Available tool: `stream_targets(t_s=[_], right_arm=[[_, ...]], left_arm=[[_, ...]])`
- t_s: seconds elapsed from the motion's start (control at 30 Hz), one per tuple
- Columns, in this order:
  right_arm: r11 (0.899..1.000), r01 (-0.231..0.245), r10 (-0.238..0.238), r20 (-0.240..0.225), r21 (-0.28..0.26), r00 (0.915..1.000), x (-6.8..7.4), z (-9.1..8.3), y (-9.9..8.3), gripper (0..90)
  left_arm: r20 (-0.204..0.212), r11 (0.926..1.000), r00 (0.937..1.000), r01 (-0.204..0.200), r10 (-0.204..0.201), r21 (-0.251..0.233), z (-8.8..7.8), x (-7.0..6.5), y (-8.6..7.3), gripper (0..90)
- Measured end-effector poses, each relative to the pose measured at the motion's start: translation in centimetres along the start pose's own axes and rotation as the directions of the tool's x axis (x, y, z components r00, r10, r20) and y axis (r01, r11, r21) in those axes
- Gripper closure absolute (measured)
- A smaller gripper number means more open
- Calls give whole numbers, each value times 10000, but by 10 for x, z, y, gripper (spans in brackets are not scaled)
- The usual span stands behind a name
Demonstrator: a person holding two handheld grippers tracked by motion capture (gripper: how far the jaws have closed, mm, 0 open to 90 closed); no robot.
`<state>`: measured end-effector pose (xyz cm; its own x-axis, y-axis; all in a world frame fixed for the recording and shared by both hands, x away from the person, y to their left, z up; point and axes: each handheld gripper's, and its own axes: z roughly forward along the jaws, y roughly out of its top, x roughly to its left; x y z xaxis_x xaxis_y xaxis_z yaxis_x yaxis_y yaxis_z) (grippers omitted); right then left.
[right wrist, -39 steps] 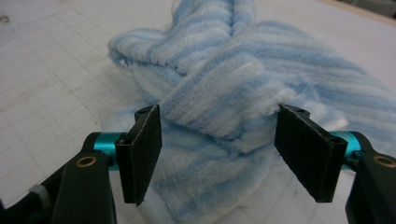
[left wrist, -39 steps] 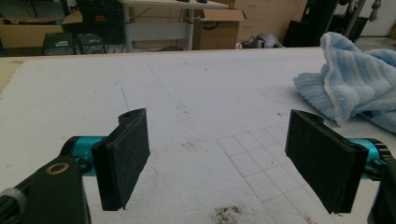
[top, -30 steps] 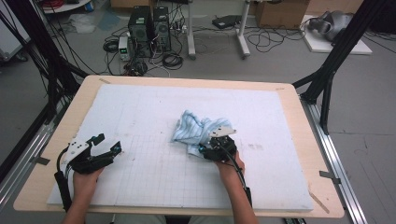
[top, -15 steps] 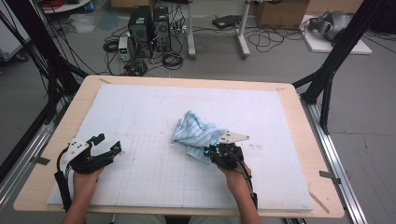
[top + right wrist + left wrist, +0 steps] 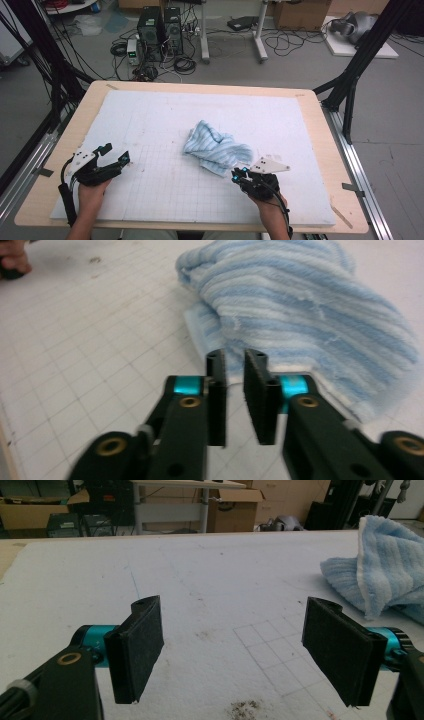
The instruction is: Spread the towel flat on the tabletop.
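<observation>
Broadly, a wooden table [image 5: 320, 125] carries a white gridded mat [image 5: 150, 125], and near the mat's middle, slightly toward the person's right, lies a crumpled blue striped towel [image 5: 217, 150]. Its long axis runs diagonally, from far-left to near-right in the high view. The right gripper [image 5: 239, 174] sits just at the towel's near-right end, so the cloth lies directly ahead of it and a little to its left. In the right gripper view the jaws have just been closing and now stand nearly together with only a thin slit between them; nothing appears pinched, and the towel's white hem lies just beyond the tips. The left gripper [image 5: 114, 154] rests well apart at the mat's near-left, jaws spread wide and empty. The right hand is clearly the nearer one for any grab at the hem.
</observation>
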<state>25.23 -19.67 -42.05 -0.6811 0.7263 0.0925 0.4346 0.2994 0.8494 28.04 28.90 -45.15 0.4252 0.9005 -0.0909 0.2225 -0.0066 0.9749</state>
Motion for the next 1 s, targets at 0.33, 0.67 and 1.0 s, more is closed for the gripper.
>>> stream_targets(t_s=[0.33, 0.67, 1.0], right_arm=[[9995, 241, -259, 896, 204, 9956, 10, 47, 20, 429], [9974, 374, -437, 1047, 610, 9935, 6, 51, 19, 824], [9940, 1007, -1005, -59, 434, 9949, 10, -4, -6, 823]], left_arm=[[-16, 10000, 10000, 20, -20, 21, 0, 0, 0, 247], [18, 10000, 10000, -2, 2, 67, 0, 0, 0, 246], [-25, 9999, 10000, -54, 55, 146, 1, -1, 0, 247]])
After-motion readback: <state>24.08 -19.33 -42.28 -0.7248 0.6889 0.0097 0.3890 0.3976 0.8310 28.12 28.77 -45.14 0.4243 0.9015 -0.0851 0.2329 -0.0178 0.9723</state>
